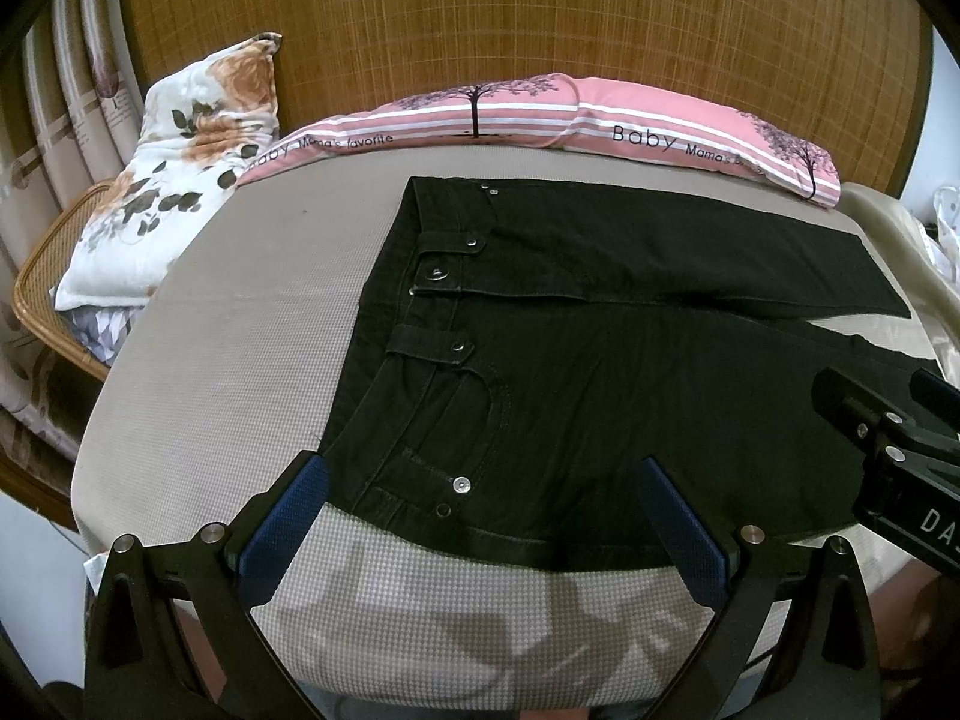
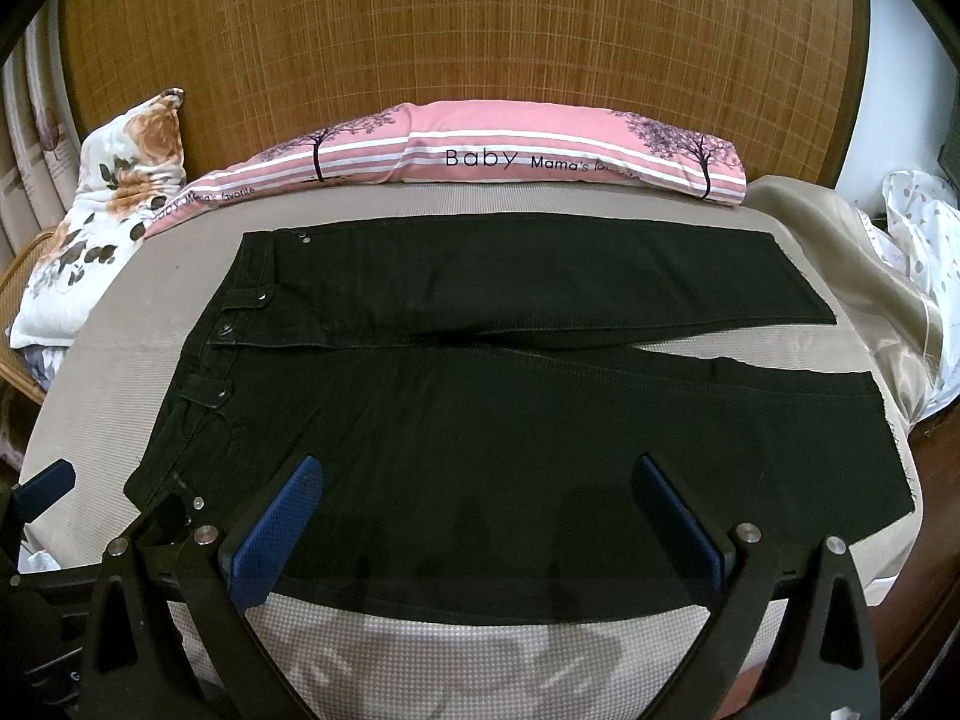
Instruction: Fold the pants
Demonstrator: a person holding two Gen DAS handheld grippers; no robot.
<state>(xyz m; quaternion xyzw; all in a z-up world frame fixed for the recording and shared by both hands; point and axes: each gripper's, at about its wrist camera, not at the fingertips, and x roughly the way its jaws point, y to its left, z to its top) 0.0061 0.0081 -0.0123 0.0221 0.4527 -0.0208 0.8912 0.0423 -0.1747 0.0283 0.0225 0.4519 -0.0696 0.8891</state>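
Left wrist view, item: black pants (image 1: 600,372), laid flat on the bed (image 1: 240,330), not yet folded.

Long axis is run left to right across the bed, waistband (image 1: 420,300) at the left end, both legs extended to the right and slightly parted at the hems. Far leg is lain nearest the pink pillow (image 1: 600,120); near leg's outer seam is set along the bed's front edge, directly ahead of both tools. Left gripper (image 1: 480,516) is held with fingers spread wide, empty, over the hip pocket at the waist end of the near edge. Right gripper (image 2: 474,510) is likewise spread and empty, poised over the near leg's thigh. Waist end is judged to fall to the left hand, hem end to the right. A floral pillow (image 1: 180,168) is noted at far left.
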